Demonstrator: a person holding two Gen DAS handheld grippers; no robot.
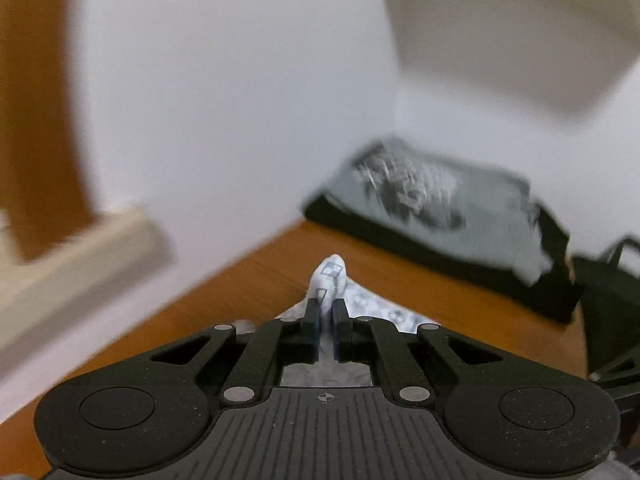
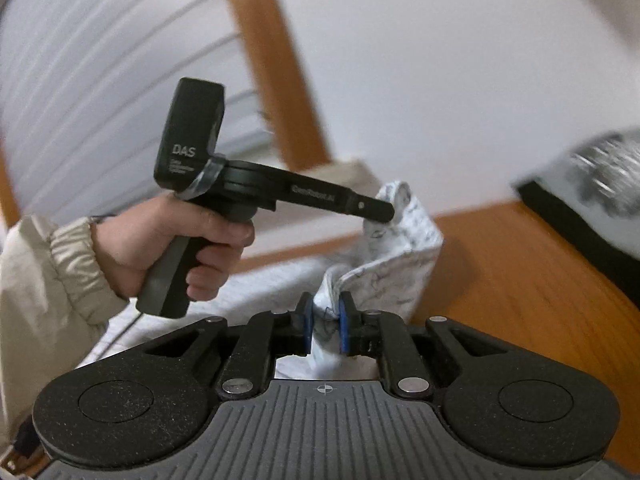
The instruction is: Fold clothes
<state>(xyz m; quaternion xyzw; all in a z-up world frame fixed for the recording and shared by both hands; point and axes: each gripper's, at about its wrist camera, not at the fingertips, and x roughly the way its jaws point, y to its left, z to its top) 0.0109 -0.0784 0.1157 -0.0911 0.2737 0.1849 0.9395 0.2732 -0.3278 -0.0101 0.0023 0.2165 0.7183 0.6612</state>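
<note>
Right up against my lens on the right side, the right gripper (image 2: 325,322) has its jaws nearly closed, with a bunched fold of the white patterned garment (image 2: 394,268) pinched between the blue pads (image 2: 343,326). Over on the left wrist view, the left gripper (image 1: 325,318) is the same story: jaws almost together, clamped on a peak of that same cloth (image 1: 334,276). From the right camera I can see that left gripper out in front (image 2: 382,210), held in the left hand (image 2: 168,244), lifting a corner up off the wooden tabletop (image 2: 520,280).

So the garment hangs between my two grips, raised above the tabletop, slack and crumpled in the middle. It's thin white fabric with a faint grey-blue print, creased and soft, sagging wherever it isn't held.

My worry here: both grips look like small pinches on bunched cloth, not clean edges. If I pull the two apart too hard, I reckon one corner slips out and the whole thing drops in a heap. And if I lay it down while it's this slack, the fold goes in crooked.

Beyond it, a dark folded garment with a grey printed panel (image 1: 420,196) sits further back on the tabletop, well apart.
</note>
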